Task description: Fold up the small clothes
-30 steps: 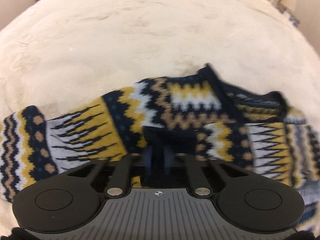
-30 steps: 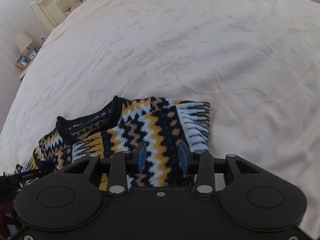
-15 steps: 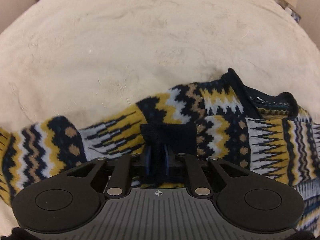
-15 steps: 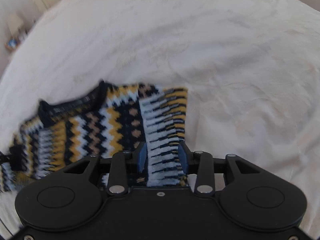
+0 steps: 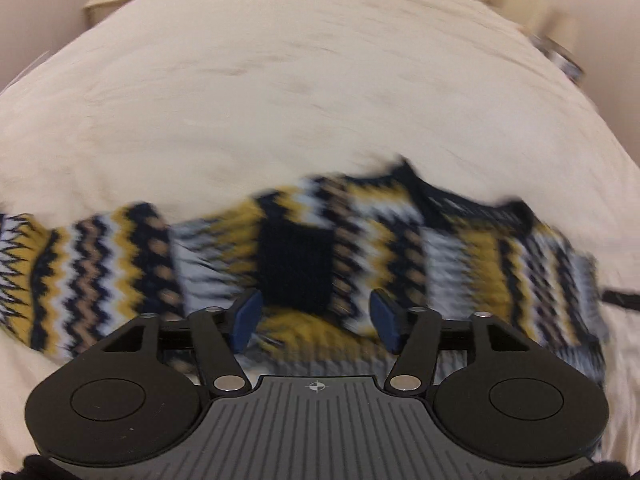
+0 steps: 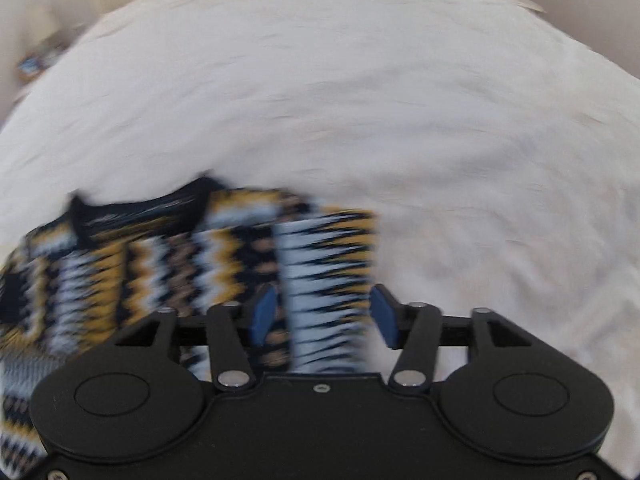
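Your blue fingers (image 5: 248, 320) on both grippers are opening over the zigzag-patterned navy, mustard and white knitted sweater (image 5: 460, 256) (nothing gripped), which lies on the cream bedspread (image 5: 280, 100).

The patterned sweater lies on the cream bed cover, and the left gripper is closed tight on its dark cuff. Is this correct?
Not quite. In the left wrist view the left gripper is not closed: its jaws are opening, the blue pads stand apart from the dark cuff. The patterned sweater does lie on the cream bed cover.

Sweater (image 5: 460, 264): navy, mustard, white zigzags, apparently tan dots; bedspread (image 5: 280, 92) cream.
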`<state>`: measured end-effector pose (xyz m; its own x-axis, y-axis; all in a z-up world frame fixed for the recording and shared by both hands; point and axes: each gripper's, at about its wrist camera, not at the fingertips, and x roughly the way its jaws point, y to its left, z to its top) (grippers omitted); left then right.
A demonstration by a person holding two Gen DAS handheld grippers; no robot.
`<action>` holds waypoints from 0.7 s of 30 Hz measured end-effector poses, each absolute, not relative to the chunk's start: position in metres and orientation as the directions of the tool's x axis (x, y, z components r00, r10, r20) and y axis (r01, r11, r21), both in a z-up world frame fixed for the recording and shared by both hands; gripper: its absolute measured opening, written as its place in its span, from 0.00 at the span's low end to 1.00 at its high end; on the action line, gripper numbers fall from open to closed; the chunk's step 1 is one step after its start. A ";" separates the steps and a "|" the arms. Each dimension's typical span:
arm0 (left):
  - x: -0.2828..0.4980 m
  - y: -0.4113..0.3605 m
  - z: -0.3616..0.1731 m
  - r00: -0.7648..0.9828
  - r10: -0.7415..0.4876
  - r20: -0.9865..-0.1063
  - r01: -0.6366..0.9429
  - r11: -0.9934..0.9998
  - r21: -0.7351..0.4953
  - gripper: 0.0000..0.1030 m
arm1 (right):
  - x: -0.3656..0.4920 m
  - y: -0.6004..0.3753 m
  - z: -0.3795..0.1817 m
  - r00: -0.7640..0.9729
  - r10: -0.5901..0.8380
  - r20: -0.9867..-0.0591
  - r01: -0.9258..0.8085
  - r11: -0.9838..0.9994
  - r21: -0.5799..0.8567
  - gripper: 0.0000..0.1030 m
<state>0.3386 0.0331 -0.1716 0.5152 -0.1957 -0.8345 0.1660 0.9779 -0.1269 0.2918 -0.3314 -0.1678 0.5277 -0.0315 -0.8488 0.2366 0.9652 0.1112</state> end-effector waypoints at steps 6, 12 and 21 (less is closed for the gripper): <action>0.294 0.002 -0.203 0.400 -0.233 -0.886 0.258 0.957 -0.135 0.61 | 0.291 -0.322 -0.211 0.407 -0.054 -0.912 0.196 0.980 0.029 0.66; 0.242 0.002 -0.230 0.320 -0.196 -0.927 0.335 0.939 -0.083 0.68 | 0.259 -0.352 -0.205 0.427 -0.033 -0.904 0.297 0.949 0.106 0.72; 0.200 0.015 -0.228 0.295 -0.192 -0.936 0.338 0.937 -0.086 0.70 | 0.177 -0.341 -0.215 0.307 0.034 -0.951 0.245 0.963 0.114 0.73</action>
